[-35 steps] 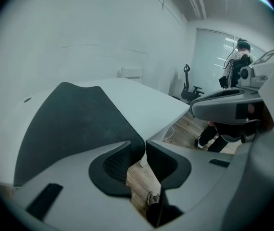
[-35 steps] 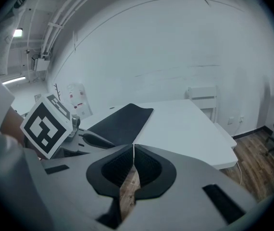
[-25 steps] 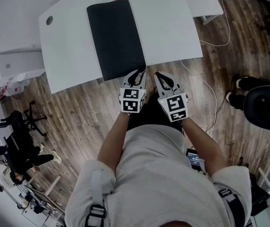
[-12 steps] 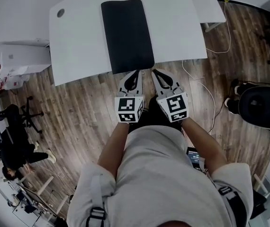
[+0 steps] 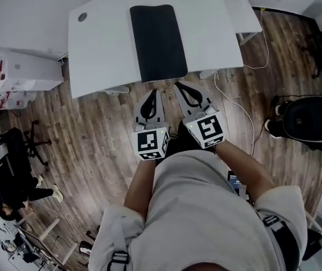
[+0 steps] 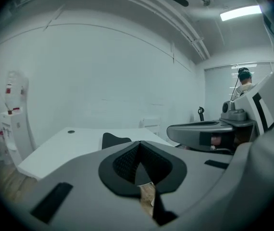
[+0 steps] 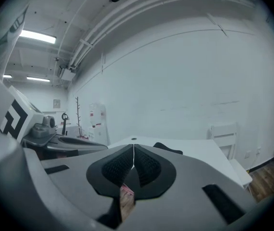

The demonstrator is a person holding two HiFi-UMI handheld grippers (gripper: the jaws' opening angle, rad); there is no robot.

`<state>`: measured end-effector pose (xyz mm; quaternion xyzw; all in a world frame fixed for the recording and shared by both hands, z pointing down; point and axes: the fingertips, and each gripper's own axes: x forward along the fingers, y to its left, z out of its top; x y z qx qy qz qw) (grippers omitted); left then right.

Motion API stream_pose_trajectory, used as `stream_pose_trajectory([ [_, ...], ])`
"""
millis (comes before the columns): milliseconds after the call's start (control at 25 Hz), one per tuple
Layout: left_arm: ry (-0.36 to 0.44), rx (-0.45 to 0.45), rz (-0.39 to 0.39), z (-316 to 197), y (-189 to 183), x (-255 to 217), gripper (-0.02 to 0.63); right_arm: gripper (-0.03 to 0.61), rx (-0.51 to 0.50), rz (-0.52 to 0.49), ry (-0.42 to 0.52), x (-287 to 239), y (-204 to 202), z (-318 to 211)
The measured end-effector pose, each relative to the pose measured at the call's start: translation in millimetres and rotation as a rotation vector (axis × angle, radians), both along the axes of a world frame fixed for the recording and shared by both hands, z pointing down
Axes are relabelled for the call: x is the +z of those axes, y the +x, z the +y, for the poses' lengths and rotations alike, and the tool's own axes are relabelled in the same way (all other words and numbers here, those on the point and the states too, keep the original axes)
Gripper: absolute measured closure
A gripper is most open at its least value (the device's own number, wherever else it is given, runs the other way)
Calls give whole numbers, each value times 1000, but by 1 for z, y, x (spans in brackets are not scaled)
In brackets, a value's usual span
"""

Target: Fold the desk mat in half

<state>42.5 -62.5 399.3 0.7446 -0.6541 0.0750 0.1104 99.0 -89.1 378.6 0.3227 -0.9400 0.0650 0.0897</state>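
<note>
A dark desk mat [image 5: 157,41] lies flat on the white desk [image 5: 104,55], its long side running away from me. Both grippers hang over the wood floor just short of the desk's near edge, apart from the mat. My left gripper [image 5: 151,93] is shut with nothing between its pads. Beside it, my right gripper [image 5: 179,85] is also shut and empty. In the left gripper view the mat [image 6: 113,139] shows beyond the shut left gripper [image 6: 138,142]. The right gripper view shows the mat [image 7: 168,148] past the shut right gripper [image 7: 133,146].
A cable hole [image 5: 82,17] sits in the desk's far left corner. A small white side table [image 5: 246,10] adjoins the desk at the right. A black office chair [image 5: 308,120] and a cable [image 5: 246,123] are on the floor to the right; a white cabinet [image 5: 20,75] stands left.
Both grippers have drawn back from the mat's near edge toward my body. The left gripper's jaws have gone from open to shut, and the mat stays flat on the desk.
</note>
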Motion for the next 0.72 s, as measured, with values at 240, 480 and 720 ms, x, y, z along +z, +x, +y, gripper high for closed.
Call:
stream_pose_trajectory([
  [240,63,-48,-13,30,0,-33,603,538,0,-13,72,-34,8,28],
  [480,127,-55,-14,45,2,-64,603,540,11,-6,111,-54,14,51],
  [720,148,-34,-51,63,13,-73,603,540,33,-10,109,-65,21,64],
])
